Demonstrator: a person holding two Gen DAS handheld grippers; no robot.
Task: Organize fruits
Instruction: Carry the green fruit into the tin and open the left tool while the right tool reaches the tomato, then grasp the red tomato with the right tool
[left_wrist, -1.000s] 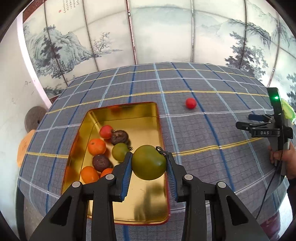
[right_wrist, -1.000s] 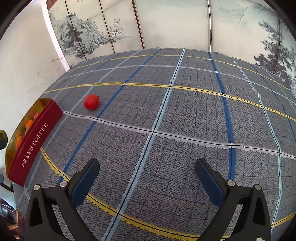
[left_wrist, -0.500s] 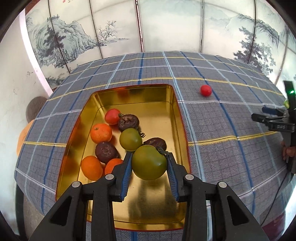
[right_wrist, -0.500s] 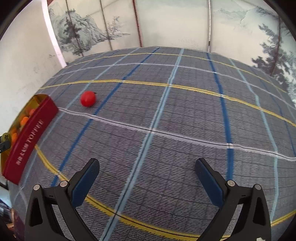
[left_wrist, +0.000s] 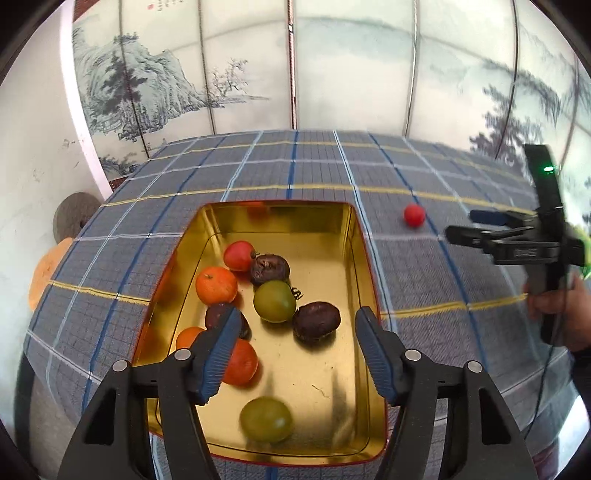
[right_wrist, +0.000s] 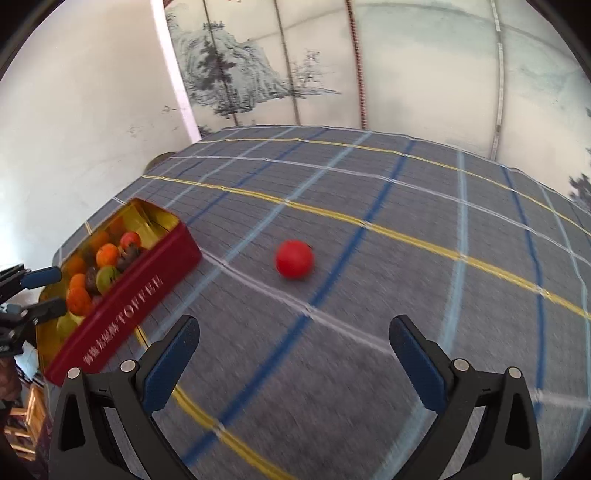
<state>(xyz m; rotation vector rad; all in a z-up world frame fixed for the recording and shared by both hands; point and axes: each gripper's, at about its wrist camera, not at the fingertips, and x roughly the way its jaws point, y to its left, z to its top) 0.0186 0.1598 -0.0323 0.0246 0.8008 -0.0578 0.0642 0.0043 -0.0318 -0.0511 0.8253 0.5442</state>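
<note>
A gold tin with red outer walls (left_wrist: 364, 258) lies on the plaid tablecloth and holds several fruits: oranges, red ones, dark ones and two green ones. My left gripper (left_wrist: 295, 354) is open and empty above the tin's near end. A green fruit (left_wrist: 266, 419) lies on the tin floor just below it. A small red fruit (left_wrist: 413, 215) lies loose on the cloth right of the tin. In the right wrist view it (right_wrist: 294, 258) lies ahead of my open, empty right gripper (right_wrist: 295, 356), with the tin (right_wrist: 122, 306) to the left.
The plaid cloth (right_wrist: 406, 295) covers the whole table. A painted folding screen (left_wrist: 332, 74) stands behind its far edge and a white wall (right_wrist: 74, 110) is on the left. The right gripper and the hand holding it (left_wrist: 532, 251) show at the right of the left wrist view.
My left gripper has opened and dropped the green fruit into the tin. My right gripper has swung left and closer to the loose red fruit.
</note>
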